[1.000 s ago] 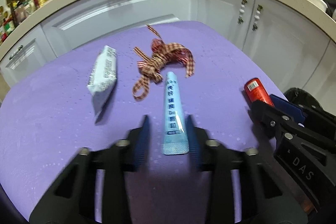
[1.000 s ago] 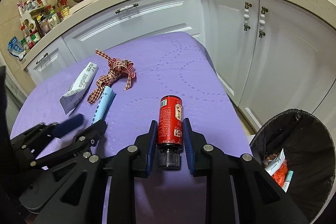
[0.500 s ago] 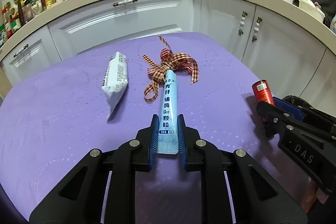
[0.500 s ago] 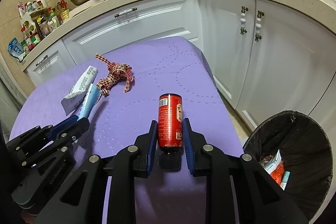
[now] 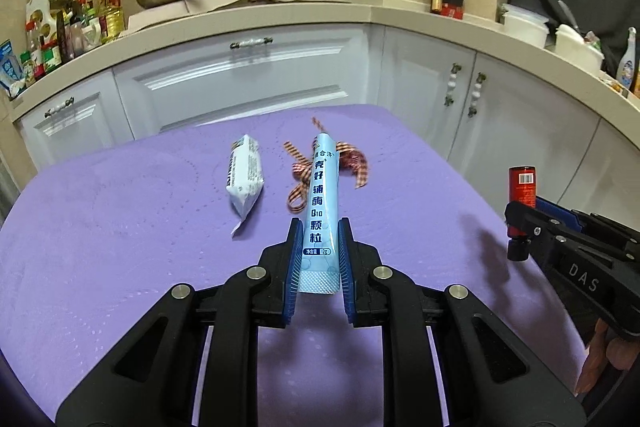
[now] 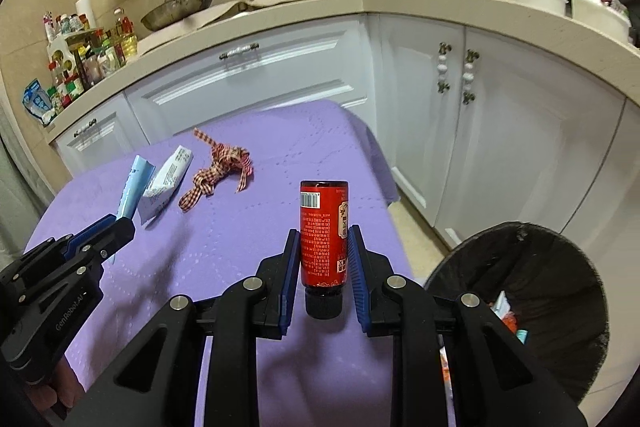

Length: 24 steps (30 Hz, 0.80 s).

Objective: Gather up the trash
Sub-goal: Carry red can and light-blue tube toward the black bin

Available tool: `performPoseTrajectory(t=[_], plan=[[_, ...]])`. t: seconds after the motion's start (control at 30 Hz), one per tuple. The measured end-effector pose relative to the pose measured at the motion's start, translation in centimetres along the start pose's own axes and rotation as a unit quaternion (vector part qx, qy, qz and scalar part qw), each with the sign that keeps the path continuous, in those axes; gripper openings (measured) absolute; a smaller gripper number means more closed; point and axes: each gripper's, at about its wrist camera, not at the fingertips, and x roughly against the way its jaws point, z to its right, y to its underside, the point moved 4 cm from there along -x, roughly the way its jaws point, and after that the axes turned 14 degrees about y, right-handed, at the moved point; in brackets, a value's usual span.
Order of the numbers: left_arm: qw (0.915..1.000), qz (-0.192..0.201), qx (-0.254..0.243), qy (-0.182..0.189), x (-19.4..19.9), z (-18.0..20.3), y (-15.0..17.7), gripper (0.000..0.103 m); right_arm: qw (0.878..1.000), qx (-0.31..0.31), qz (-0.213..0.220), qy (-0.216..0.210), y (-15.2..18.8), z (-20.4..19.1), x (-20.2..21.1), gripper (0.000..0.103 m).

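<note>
Above the purple table [image 5: 120, 267], both hand-held grippers have risen: left [image 5: 319, 259] clamps the blue sachet [image 5: 322, 211], right [image 6: 323, 259] clamps the red bottle [image 6: 324, 231].

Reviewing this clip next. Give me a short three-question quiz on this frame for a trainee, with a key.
1. Multiple choice: what does the left gripper hold? A) white wrapper B) light blue sachet C) checked ribbon
2. True or false: the red bottle lies flat on the purple table.
3. Fill in: the black ____ beside the table already holds some rubbish.

Key
1. B. The light blue sachet is clamped at its lower end; the white wrapper and checked ribbon lie on the table.
2. False. The right gripper holds it raised, cap down.
3. Bin.
</note>
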Motion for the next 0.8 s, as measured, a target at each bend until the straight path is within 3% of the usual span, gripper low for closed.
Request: performPoseTrajectory(t=[0.47,0.8], plan=[[0.9972,0.026,-0.038,0.059,2.7,6.8,-0.6,0.017,0.995,-0.033,0.066,0.066,0.1,7.4,6.3,0.025],[0.9879,0.02,-0.096,0.12,1.6,15.0,0.1,0.017,0.988,-0.077,0.063,0.121,2.3,14.1,7.7,0.025]])
